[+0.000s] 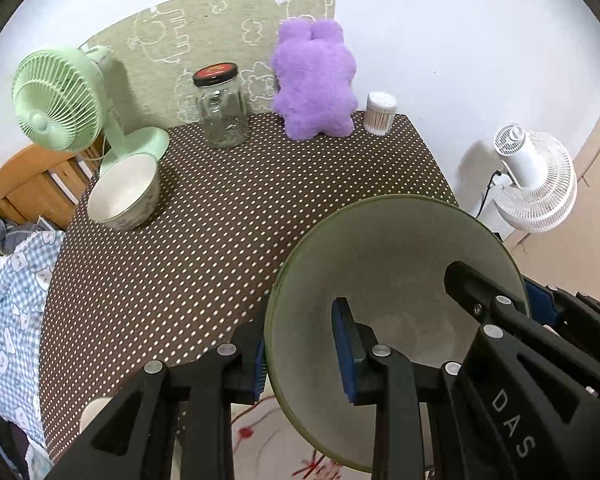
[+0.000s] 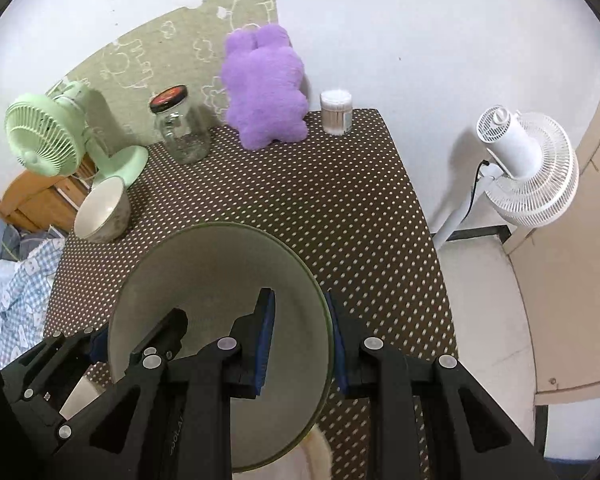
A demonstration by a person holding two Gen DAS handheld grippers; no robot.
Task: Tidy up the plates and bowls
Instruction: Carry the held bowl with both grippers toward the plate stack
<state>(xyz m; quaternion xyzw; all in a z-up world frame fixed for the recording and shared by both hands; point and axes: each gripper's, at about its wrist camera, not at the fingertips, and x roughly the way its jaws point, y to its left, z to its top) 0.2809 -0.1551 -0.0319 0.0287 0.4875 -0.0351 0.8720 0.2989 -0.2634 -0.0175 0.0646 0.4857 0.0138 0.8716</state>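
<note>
A: Where is the big bowl?

B: The pale green bowl [image 1: 388,280] is up in the air above the near part of the polka-dot table [image 1: 260,200], tilted, its rim caught on two opposite sides.

A: Caught by what?

B: The left gripper [image 1: 304,354] clamps the bowl's left rim, one blue pad inside the wall and one outside. The right gripper [image 2: 300,344] clamps the opposite rim the same way, one finger in the bowl and one beyond it. Each wrist view also shows the other tool biting the far side.

A: And the other dish?

B: A white bowl [image 1: 124,196] with a patterned outside sits upright at the table's left edge, touching or just in front of the base of the mint desk fan [image 1: 56,100].

A: Farther back?

B: Along the wall stand a glass jar [image 1: 222,108] with a black lid, a purple plush toy [image 1: 314,80] and a tub of cotton swabs [image 1: 380,114]. A white floor fan [image 2: 528,168] stands off the table's right side.
</note>
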